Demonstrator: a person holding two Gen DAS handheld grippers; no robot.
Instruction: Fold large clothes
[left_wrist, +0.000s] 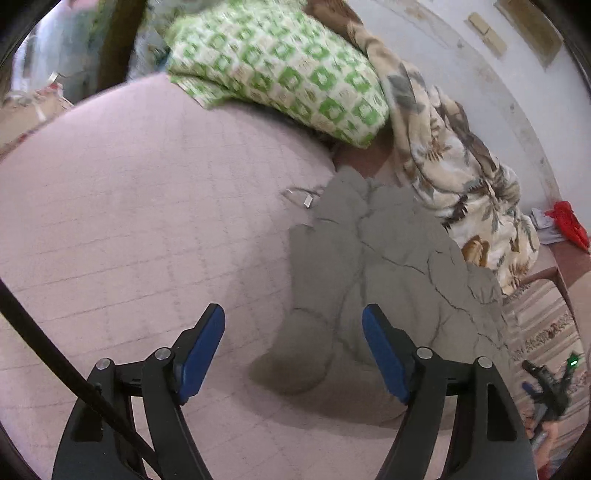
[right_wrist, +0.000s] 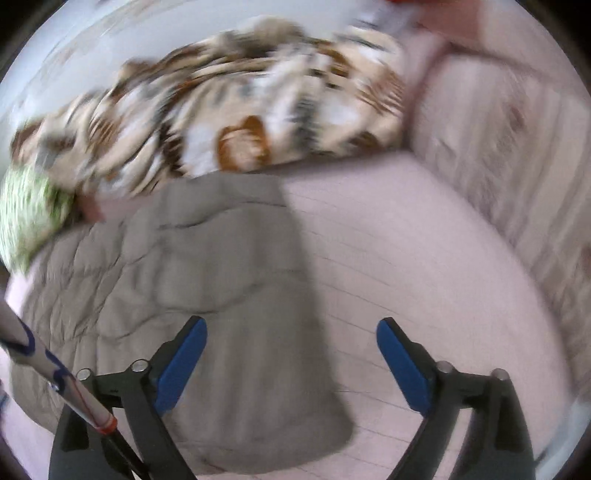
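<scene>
A grey quilted jacket (left_wrist: 384, 273) lies spread on the pink bed sheet (left_wrist: 140, 206). In the left wrist view one sleeve end (left_wrist: 299, 365) lies between my open left gripper's (left_wrist: 293, 319) blue pads, just below them. In the right wrist view the jacket (right_wrist: 207, 280) fills the left and middle, and a sleeve (right_wrist: 280, 387) runs down toward the camera. My right gripper (right_wrist: 291, 330) is open and empty above that sleeve. The right wrist view is motion-blurred.
A green and white patterned pillow (left_wrist: 280, 62) lies at the bed's far side, also in the right wrist view (right_wrist: 29, 210). A leaf-print blanket (left_wrist: 454, 173) is bunched along the wall (right_wrist: 229, 110). A red cloth (left_wrist: 569, 221) lies far right. A striped cushion (right_wrist: 491, 147) borders the bed.
</scene>
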